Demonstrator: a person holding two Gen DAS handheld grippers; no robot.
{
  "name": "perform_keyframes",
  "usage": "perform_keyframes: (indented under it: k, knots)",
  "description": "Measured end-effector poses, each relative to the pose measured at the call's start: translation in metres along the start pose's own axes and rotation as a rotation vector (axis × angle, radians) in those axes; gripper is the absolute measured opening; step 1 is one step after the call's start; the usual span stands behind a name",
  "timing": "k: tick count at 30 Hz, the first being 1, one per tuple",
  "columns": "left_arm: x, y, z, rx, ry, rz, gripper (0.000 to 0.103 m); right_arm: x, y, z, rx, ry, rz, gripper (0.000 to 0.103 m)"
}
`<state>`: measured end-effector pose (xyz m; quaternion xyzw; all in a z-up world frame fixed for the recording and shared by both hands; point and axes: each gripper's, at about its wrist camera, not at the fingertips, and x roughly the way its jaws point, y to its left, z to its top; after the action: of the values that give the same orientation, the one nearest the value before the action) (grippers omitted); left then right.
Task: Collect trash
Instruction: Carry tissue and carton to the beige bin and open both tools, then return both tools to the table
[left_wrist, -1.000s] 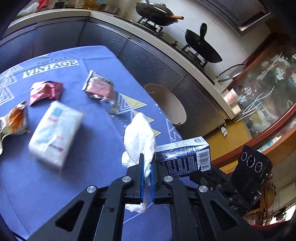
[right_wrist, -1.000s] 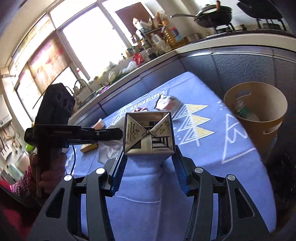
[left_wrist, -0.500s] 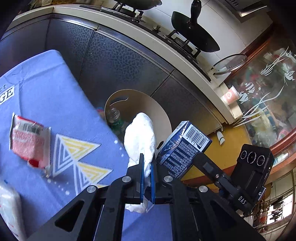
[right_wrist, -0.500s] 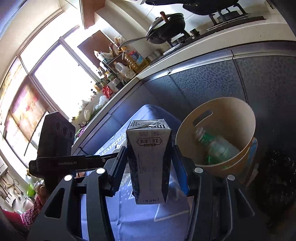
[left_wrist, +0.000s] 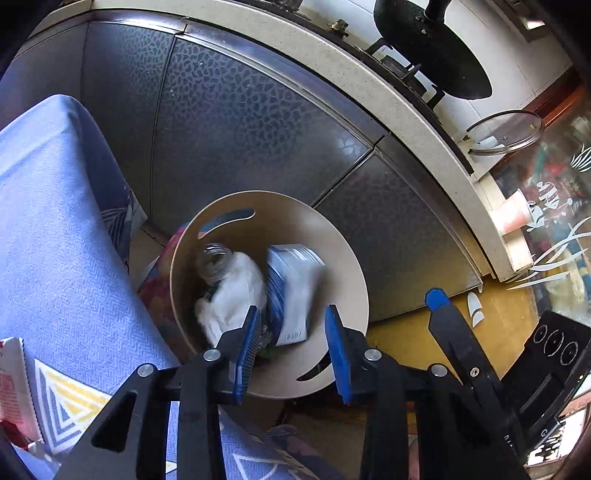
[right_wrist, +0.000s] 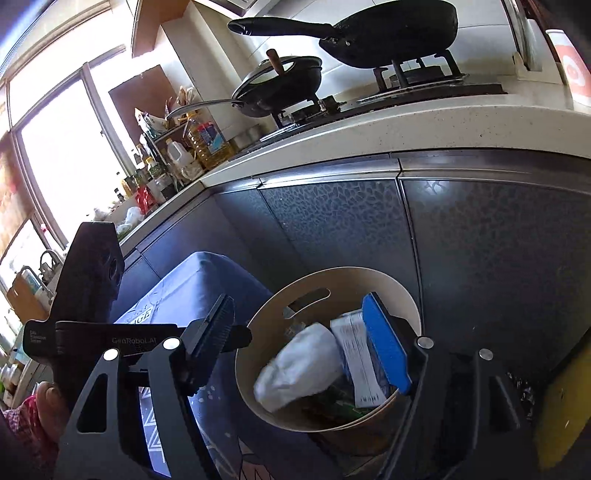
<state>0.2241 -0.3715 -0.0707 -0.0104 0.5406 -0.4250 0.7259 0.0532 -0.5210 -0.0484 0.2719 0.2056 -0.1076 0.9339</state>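
Observation:
A round beige trash bin (left_wrist: 347, 266) (right_wrist: 399, 288) stands on the floor beside the table. Inside it lie a crumpled white tissue (left_wrist: 236, 291) (right_wrist: 303, 365), a blue and white carton (left_wrist: 295, 291) (right_wrist: 354, 354) and a clear plastic bottle (left_wrist: 212, 260). My left gripper (left_wrist: 293, 349) is open and empty just above the bin's near rim. My right gripper (right_wrist: 306, 347) is open and empty over the bin. It shows in the left wrist view as a black finger with a blue tip (left_wrist: 436, 299).
The table with a blue patterned cloth (left_wrist: 44, 258) (right_wrist: 199, 288) lies left of the bin; a red and white wrapper (left_wrist: 13, 387) lies at its edge. Dark cabinet doors (left_wrist: 240, 122) and a counter with pans (right_wrist: 388, 33) stand behind the bin.
Both grippers moved from the table to over the bin and opened. The tissue left my left gripper and the carton left my right gripper; both now lie in the bin.

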Motion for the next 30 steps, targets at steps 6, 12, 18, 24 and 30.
perform_keyframes:
  k: [6, 12, 18, 24, 30]
  knots:
    - [-0.044, -0.003, -0.025, 0.046, -0.075, -0.003, 0.036, -0.012, 0.022, -0.013, 0.008, 0.017, 0.063, 0.064]
    - [-0.108, 0.015, -0.077, 0.092, -0.170, 0.010, 0.036, -0.006, 0.066, -0.038, -0.020, 0.102, 0.160, 0.053]
    - [-0.175, 0.077, -0.139, 0.038, -0.241, 0.078, 0.036, 0.014, 0.132, -0.075, -0.052, 0.219, 0.273, 0.050]
    - [-0.260, 0.179, -0.206, -0.138, -0.335, 0.184, 0.036, 0.033, 0.219, -0.104, -0.172, 0.319, 0.361, 0.048]
    - [-0.347, 0.299, -0.230, -0.364, -0.442, 0.425, 0.067, 0.050, 0.307, -0.136, -0.326, 0.407, 0.415, 0.048]
